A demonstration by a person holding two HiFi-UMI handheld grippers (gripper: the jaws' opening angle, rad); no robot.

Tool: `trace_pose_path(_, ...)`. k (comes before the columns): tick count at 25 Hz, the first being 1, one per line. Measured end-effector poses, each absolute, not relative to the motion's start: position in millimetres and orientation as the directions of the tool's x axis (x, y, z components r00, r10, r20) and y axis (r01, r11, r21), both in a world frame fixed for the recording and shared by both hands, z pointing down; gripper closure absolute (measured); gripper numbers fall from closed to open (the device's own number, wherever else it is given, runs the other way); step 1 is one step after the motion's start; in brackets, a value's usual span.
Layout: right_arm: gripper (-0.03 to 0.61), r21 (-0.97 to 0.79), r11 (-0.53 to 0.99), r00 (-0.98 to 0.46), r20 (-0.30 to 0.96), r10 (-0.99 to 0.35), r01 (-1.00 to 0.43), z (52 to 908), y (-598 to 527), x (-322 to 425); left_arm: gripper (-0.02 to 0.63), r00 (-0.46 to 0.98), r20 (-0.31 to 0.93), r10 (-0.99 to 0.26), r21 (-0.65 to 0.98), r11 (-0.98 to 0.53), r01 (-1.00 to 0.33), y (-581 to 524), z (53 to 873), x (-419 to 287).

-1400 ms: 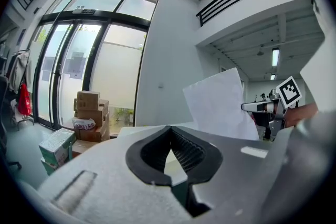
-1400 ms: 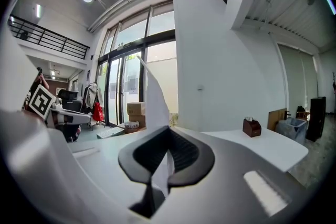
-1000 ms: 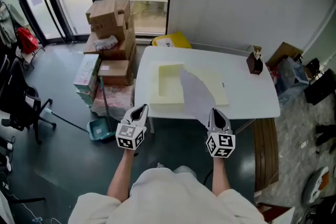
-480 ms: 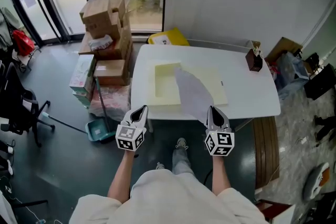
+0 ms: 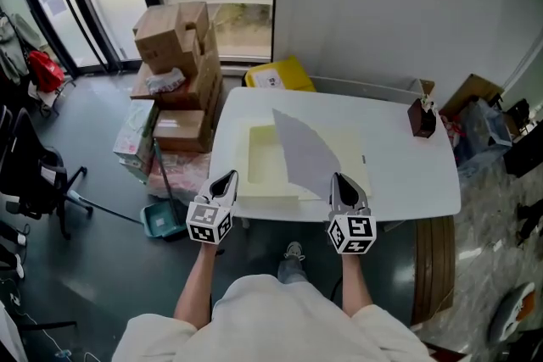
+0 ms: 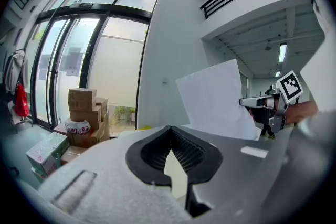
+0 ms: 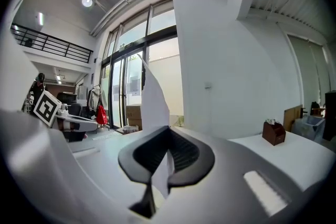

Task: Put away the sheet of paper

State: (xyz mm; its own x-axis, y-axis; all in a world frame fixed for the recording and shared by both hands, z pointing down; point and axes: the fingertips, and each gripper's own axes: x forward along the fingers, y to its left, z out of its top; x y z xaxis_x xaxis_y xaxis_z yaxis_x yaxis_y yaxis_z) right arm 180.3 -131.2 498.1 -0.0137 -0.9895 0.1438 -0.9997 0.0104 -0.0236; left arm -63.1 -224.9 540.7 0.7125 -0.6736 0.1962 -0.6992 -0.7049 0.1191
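the person stands at the near edge of a white bench [image 5: 407,157] with a tool in each hand. the right gripper [image 5: 339,180] has its jaws closed tight on the near corner of the sheet of paper [image 5: 304,153]. the paper is up in the air, off the bench, and it leans away from the jaws toward 11 o'clock. looking down from the head, it covers part of a pale yellow folder [image 5: 263,161] that lies flat in the middle of the bench. looking along the right jaws, the paper shows almost edge-on, like a thin white strip going up. the left gripper [image 5: 227,176] is at 9 o'clock from the right one, well apart from the paper, over the near edge of the bench. its jaws are closed too, with nothing in them. a small brown holder [image 5: 422,116] sits at the 2 o'clock corner of the bench. cardboard boxes [image 5: 174,38] are piled on the floor at 10 o'clock, by the big windows.
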Motion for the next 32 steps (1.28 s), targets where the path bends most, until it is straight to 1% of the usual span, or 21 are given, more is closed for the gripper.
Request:
trace_pose_path(10, 0.577, -0.036, 0.148, -0.152, 0.125, -0.98, -0.988, 487, -216, 203, 0.612, 0.639, 0.196, -0.744, 0.099, -0.633, -0.767, -279, 527, -33)
trace_pose_path(17, 0.577, -0.08, 0.214, -0.224, 0.153, -0.963, -0.974, 509, -240, 221, 0.612, 0.584, 0.216, -0.783, 0.082, -0.581, -0.81, -292, 531, -15)
trace_pose_path(23, 0.577, -0.101, 0.236, -0.252, 0.202, -0.946, -0.967, 535, -241, 233, 0.612, 0.568, 0.235, -0.789, 0.086, -0.565, -0.821, -294, 540, 1)
trace_pose_path(32, 0.577, -0.129, 0.216, -0.242, 0.243, -0.94, -0.968, 553, -239, 228, 0.612, 0.589, 0.27, -0.762, 0.105, -0.585, -0.804, -295, 558, 5)
